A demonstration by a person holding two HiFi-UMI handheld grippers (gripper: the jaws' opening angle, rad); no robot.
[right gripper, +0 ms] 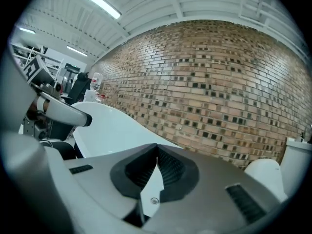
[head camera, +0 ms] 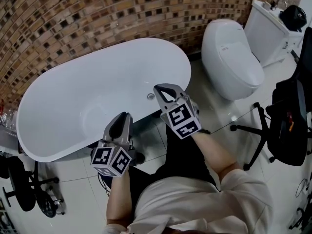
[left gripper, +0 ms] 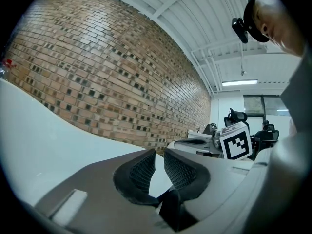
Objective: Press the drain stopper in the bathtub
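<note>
A white oval bathtub [head camera: 63, 147] fills the left and middle of the head view, under a brick wall. A small round chrome fitting [head camera: 151, 96] sits on its near rim; I cannot make out a drain stopper on the tub floor. My right gripper [head camera: 163, 88] hovers just right of that fitting, fingertips touching and holding nothing. In the right gripper view the right gripper [right gripper: 156, 146] points along the bathtub [right gripper: 112, 126]. My left gripper [head camera: 122, 117] hangs over the near rim further left. Its left gripper [left gripper: 159, 152] jaws stand a narrow slit apart, empty, over the bathtub [left gripper: 44, 140].
A white toilet [head camera: 231, 57] stands right of the tub, with a white cabinet [head camera: 270, 28] behind it. A black office chair [head camera: 287, 121] is at the right edge. Dark wheeled gear [head camera: 29, 189] sits at the lower left. The person's legs are below the grippers.
</note>
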